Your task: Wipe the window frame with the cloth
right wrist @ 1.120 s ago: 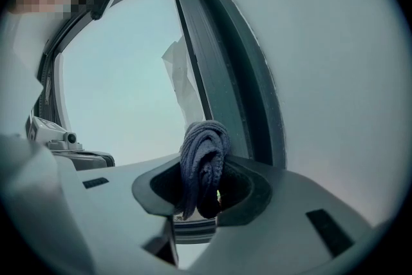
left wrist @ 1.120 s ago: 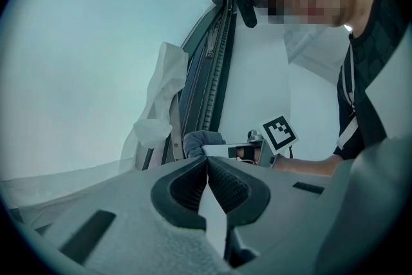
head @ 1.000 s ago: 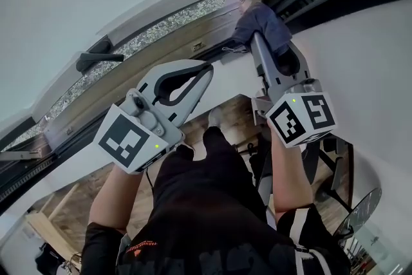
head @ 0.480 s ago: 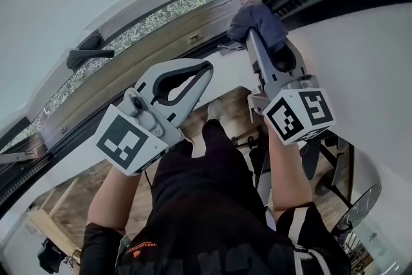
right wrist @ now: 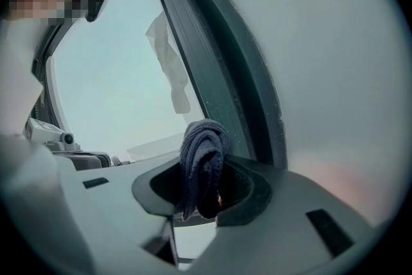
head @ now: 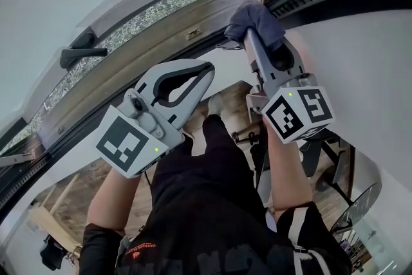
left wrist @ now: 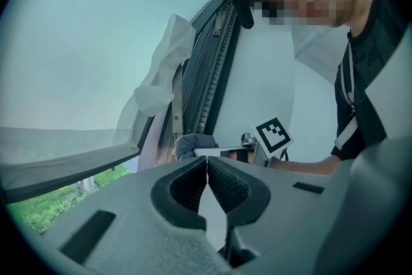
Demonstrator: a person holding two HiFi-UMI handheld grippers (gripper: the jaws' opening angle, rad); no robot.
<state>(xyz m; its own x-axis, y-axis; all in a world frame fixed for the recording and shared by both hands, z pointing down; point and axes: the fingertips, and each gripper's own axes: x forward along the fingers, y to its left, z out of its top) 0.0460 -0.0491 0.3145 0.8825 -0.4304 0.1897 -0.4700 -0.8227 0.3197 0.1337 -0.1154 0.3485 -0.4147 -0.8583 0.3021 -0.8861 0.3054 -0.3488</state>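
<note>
A bunched dark blue cloth (head: 256,21) (right wrist: 203,158) sits clamped in my right gripper (head: 248,32) (right wrist: 205,167), pressed up against the window frame (head: 154,55) near its dark upright post (right wrist: 212,67). The cloth (left wrist: 193,143) also shows small in the left gripper view, beside the right gripper's marker cube (left wrist: 273,135). My left gripper (head: 209,67) (left wrist: 206,161) hangs lower and to the left, jaws shut with nothing between them, away from the frame.
A dark window handle (head: 80,53) sticks out of the frame at left. Crumpled white film (left wrist: 158,84) (right wrist: 170,67) hangs by the post. White wall (head: 360,55) lies to the right; the person's legs and a wooden floor (head: 77,183) are below.
The right gripper with the cloth has slid a little up and left along the frame. The left gripper has barely moved.
</note>
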